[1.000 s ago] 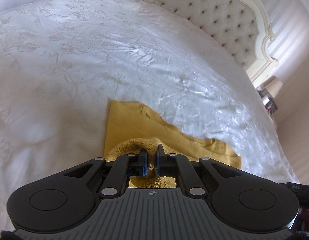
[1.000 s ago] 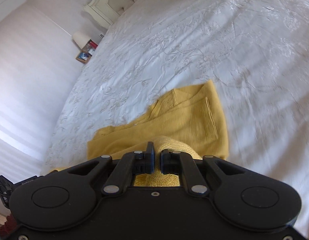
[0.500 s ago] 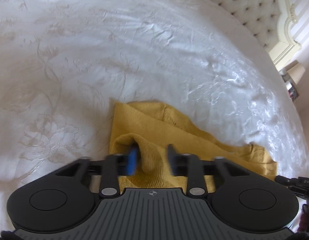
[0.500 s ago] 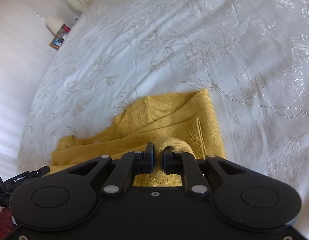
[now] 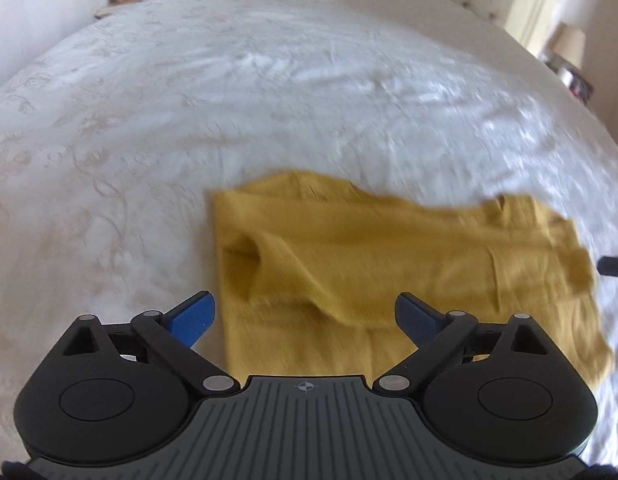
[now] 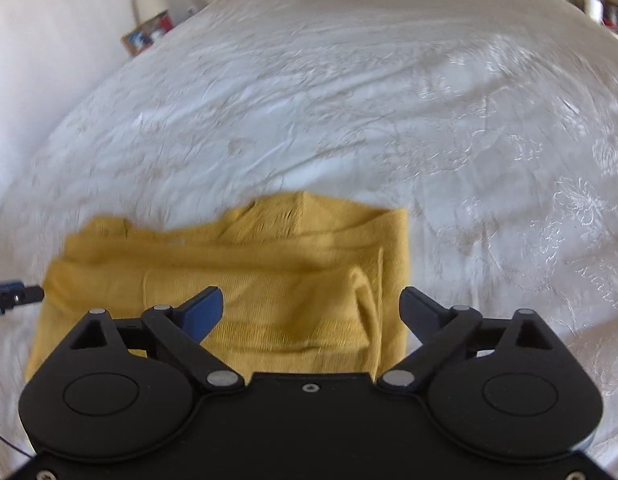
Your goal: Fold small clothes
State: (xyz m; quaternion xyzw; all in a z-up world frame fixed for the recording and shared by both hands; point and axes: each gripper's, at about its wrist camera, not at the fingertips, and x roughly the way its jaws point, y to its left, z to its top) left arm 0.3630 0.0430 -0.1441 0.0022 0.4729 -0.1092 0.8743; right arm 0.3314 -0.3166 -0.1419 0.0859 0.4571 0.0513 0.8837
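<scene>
**Both tools spread wide over the yellow top**

Left tool (image 5: 305, 316) hangs just above the yellow top (image 5: 389, 264) with its blue fingers (image 5: 193, 316) far apart and nothing between them. The right tool (image 6: 311, 310) is the same: fingers spread, gripping nothing.

The top lies part-folded on the white bedspread (image 5: 269, 92), directly ahead of and below both tools. Its long axis runs side to side across both views. The left tool sits over the garment's left end, with the straight left edge just inside its left finger. The right tool sits over the right end, whose edge falls just inside its right finger. Each tool is therefore nearer its own end, which suits a fold along the short way.

Only the left view shows the loose ridge of cloth near the left edge. Only the right view shows the seam and bunched fold at the right. Both views are blurred.
</scene>
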